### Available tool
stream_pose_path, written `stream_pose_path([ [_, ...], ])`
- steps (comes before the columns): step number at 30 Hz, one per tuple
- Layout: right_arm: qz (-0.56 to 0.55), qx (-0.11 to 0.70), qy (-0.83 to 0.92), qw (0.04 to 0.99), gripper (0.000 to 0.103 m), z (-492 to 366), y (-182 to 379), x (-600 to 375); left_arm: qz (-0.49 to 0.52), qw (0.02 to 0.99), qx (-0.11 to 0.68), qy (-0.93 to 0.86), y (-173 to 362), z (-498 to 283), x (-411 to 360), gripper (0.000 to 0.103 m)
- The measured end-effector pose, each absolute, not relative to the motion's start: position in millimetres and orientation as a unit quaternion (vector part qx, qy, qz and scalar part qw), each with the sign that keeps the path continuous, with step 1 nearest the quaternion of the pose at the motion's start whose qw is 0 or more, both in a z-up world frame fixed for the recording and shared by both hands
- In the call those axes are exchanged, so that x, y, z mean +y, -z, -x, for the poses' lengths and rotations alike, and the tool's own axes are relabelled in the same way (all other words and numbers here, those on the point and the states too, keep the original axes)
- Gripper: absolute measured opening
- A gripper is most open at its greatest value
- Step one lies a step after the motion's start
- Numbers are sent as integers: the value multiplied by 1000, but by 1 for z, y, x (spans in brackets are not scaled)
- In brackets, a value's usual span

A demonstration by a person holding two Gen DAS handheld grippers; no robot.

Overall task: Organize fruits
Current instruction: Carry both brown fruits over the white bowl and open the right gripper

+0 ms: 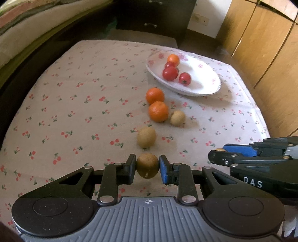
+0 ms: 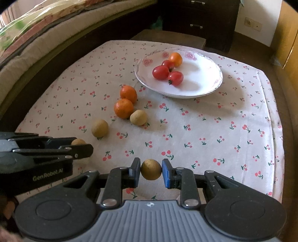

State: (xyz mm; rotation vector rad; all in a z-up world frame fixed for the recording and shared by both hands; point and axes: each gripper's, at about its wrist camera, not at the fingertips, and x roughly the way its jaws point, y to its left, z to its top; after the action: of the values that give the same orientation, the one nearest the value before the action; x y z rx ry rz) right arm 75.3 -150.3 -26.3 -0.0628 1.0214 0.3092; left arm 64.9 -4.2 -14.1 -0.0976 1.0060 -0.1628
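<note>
My left gripper (image 1: 147, 165) is shut on a brown round fruit (image 1: 147, 165), held over the near part of the table. My right gripper (image 2: 151, 169) is shut on another brown round fruit (image 2: 151, 169). Two more tan fruits (image 1: 146, 137) (image 1: 178, 118) and two oranges (image 1: 158, 111) (image 1: 155, 95) lie on the cherry-print cloth ahead. A white flowered plate (image 2: 201, 83) at the far right holds three red tomatoes (image 2: 160, 72) and one orange tomato (image 2: 176, 59). The right gripper shows in the left wrist view (image 1: 219, 154) and the left one in the right wrist view (image 2: 82, 147).
The cherry-print tablecloth (image 2: 214, 130) covers a small table. A bed with bedding (image 2: 46, 37) runs along the left. A dark drawer unit (image 2: 201, 16) stands beyond the table and a wooden wardrobe (image 1: 264, 46) at the right.
</note>
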Motion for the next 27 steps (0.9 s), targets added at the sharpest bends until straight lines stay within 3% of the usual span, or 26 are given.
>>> stream_pose_path([
  [27, -32, 463, -124, 877, 27, -116, 3, -176, 62, 883, 454, 101, -12, -119, -38, 33],
])
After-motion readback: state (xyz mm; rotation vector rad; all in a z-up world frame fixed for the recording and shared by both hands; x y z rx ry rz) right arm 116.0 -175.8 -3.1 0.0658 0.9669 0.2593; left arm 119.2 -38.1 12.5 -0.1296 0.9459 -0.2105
